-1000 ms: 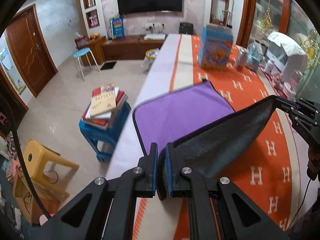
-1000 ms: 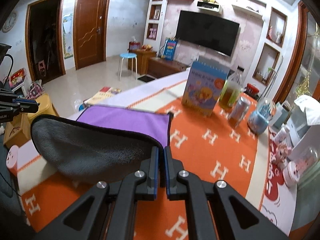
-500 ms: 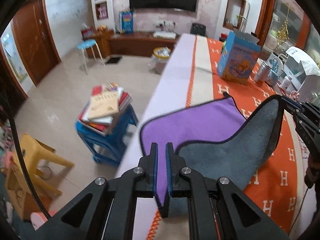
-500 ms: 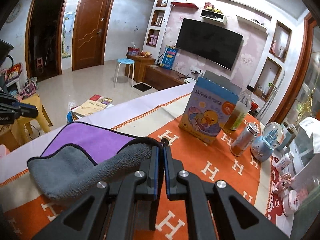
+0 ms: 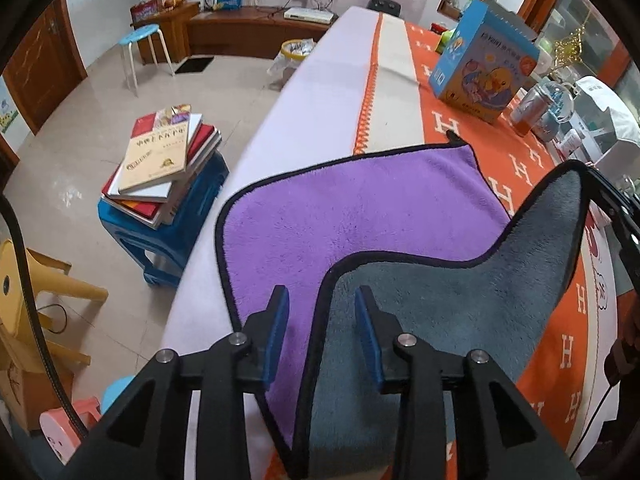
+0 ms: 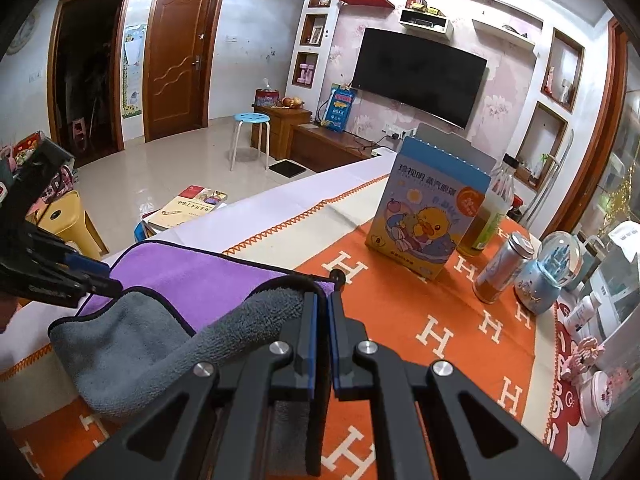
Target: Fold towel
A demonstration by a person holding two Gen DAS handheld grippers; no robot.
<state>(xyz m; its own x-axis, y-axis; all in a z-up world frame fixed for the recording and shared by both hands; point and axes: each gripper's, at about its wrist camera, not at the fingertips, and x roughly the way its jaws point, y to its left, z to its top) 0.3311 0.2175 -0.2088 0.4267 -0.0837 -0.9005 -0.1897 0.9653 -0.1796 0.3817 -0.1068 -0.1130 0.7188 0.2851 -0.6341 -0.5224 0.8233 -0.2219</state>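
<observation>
Purple towel (image 5: 360, 216) flat on orange cloth (image 5: 560, 344) of table (image 5: 320, 92), grey underside folded over near half, black trim all round. L gripper (image 5: 322, 308) low over folded corner, jaws wide apart, gripping nothing; blue pads (image 5: 280, 320) either side of trim edge, fabric lying slack between. R gripper (image 6: 323, 304) pinched tight on other grey corner, held raised above purple face, close to far corner w/ hang loop. Grey flap sagging between the two corners. Beyond towel: duck box (image 6: 428, 220), bottle (image 6: 492, 212), can (image 6: 504, 268), snow globe (image 6: 552, 272) along orange cloth. Off table edge: books (image 5: 164, 164) stacked on blue stool (image 5: 168, 236), yellow stool (image 5: 44, 280) nearby.
</observation>
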